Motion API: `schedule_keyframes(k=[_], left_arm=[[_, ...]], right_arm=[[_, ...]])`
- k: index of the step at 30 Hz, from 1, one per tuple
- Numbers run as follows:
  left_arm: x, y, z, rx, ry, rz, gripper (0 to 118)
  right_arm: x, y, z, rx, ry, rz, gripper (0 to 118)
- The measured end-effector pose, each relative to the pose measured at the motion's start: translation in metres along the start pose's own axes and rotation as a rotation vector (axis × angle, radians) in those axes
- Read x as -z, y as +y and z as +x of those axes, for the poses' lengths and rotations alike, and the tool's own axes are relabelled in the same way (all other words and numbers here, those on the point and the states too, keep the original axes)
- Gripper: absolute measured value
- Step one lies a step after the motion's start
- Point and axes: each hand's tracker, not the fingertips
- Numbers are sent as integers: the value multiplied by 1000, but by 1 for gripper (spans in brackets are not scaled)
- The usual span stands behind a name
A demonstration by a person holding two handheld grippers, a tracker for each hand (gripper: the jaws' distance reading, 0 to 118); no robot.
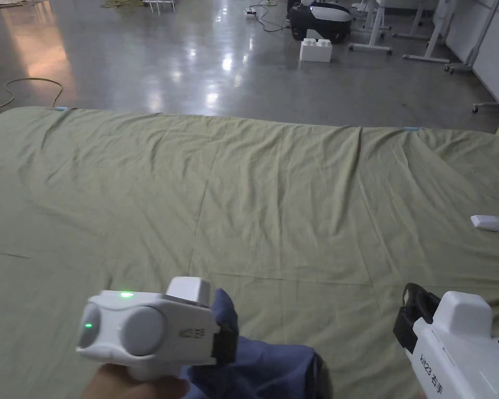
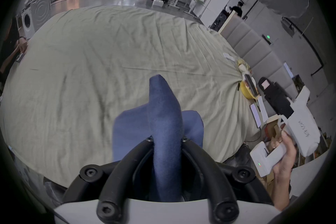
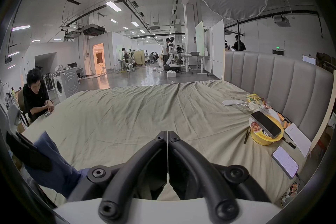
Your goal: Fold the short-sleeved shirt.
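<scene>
A dark blue shirt (image 1: 264, 366) hangs bunched at the near edge of the bed. My left gripper (image 1: 226, 332) is shut on a fold of it. In the left gripper view the blue cloth (image 2: 163, 115) stands up between the two black jaws, which press on it from both sides. My right gripper (image 1: 410, 314) is at the lower right, apart from the shirt, with nothing held. Its jaws meet tip to tip (image 3: 167, 134) in the right gripper view, above the bed sheet. The blue shirt (image 3: 54, 164) shows at the left there, beside the other gripper's black jaw.
A wide olive-green bed sheet (image 1: 253, 208) spreads ahead, wrinkled. At the right by the padded headboard (image 3: 272, 78) lie a yellow bowl with a phone on it (image 3: 266, 129), another phone (image 3: 285, 161) and papers. A person (image 3: 36, 95) sits at the far left corner.
</scene>
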Motion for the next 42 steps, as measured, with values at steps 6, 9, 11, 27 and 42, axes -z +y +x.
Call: schedule_keyframes(k=[6,9,11,27,42], left_arm=[[65,-10,40,3,-3,-79,15],[91,-15,56,2,-6,-113,16],[103,-20,62,2,8,-128,17],[54,-2,37,-55,-153,-24,67],[150,-58,41,-67,-167,-152,7]], right_arm=[[-4,-3,10,7,-21,-14,1],[-7,-5,14,4,-29,-23,1],[-8,-5,16,1,-36,-25,1],[-7,-9,19,2,-39,-41,1],[-4,-18,19,2,-37,-70,1]])
